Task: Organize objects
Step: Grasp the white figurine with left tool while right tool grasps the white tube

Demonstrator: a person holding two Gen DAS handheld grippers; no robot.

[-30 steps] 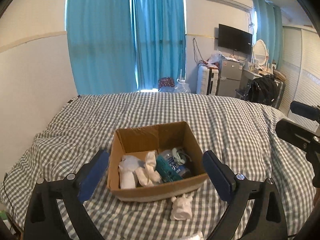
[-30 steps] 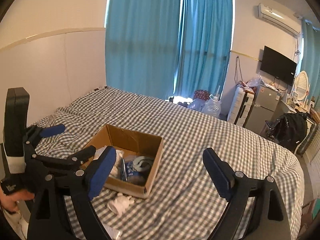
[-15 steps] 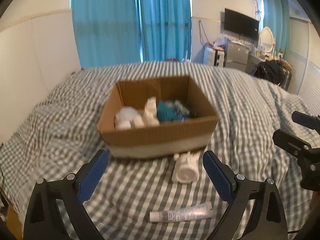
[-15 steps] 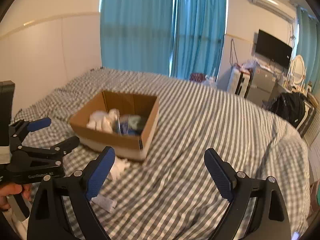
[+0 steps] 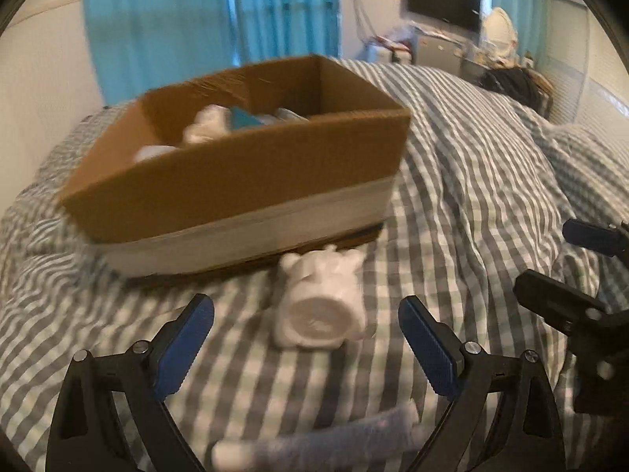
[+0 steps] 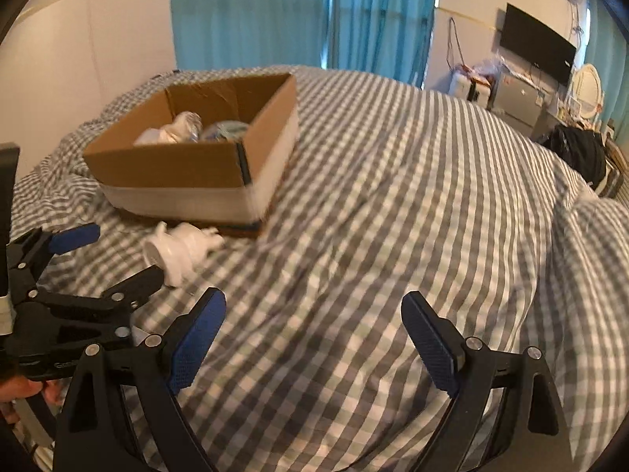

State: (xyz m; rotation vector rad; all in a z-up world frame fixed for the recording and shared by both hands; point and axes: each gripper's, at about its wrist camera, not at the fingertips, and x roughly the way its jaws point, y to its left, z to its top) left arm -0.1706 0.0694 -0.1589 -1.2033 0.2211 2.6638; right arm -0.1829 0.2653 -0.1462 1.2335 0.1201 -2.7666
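Claws are descending: left claw [image 5: 306, 326], gaping but narrowing, is framing the white ceramic figurine [image 5: 319, 303] beside the brown cardboard box [image 5: 236, 173]. Right claw [image 6: 313, 326] is hanging open over the checked bed [image 6: 393, 204], empty. Pickup is probably imminent.

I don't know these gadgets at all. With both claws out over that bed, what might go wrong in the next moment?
The white figurine lies on its side on the soft checked bedspread, ahead of the open left gripper; a nudge might roll it away. The tube lies close under that gripper and might get pushed or caught. The right gripper is open over bare cover, close beside the left, so they might bump.
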